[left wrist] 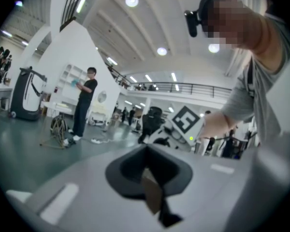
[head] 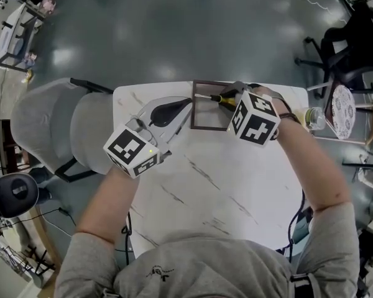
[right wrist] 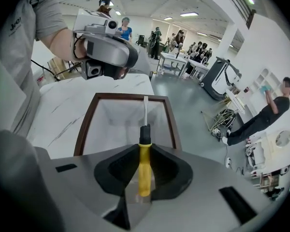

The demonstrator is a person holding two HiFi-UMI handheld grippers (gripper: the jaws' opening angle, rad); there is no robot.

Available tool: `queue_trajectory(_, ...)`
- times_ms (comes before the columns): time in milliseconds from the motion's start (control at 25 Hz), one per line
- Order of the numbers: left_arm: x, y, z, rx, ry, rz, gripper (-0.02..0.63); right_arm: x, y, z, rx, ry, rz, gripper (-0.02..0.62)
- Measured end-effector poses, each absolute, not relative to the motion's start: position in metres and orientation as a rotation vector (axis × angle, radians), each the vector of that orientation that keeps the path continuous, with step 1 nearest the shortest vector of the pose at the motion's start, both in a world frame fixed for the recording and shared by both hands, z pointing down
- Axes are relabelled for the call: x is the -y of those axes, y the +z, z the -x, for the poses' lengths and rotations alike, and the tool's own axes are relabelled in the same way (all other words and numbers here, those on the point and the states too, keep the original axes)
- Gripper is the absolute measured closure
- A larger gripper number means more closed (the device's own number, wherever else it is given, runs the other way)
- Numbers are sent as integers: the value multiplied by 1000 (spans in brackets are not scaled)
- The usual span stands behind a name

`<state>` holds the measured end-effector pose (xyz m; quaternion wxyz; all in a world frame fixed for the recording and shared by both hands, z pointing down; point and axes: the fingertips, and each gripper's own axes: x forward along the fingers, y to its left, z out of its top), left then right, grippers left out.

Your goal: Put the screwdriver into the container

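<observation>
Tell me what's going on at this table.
A person stands over a white marble-look table with a hand-held gripper in each hand. The right hand-held gripper is shut on a yellow-handled screwdriver and holds it with the blade out over the open, brown-rimmed container. The screwdriver has not been let go. The left hand-held gripper is shut on nothing and hangs near the container's left side, raised off the table.
</observation>
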<state>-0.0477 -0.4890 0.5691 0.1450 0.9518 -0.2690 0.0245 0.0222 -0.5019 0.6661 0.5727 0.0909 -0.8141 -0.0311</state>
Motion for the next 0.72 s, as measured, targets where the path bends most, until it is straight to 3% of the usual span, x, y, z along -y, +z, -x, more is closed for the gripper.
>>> queue_trajectory(720, 483, 574, 46, 768, 80, -2739, 603, 501, 702, -40, 1692, -176, -243, 526)
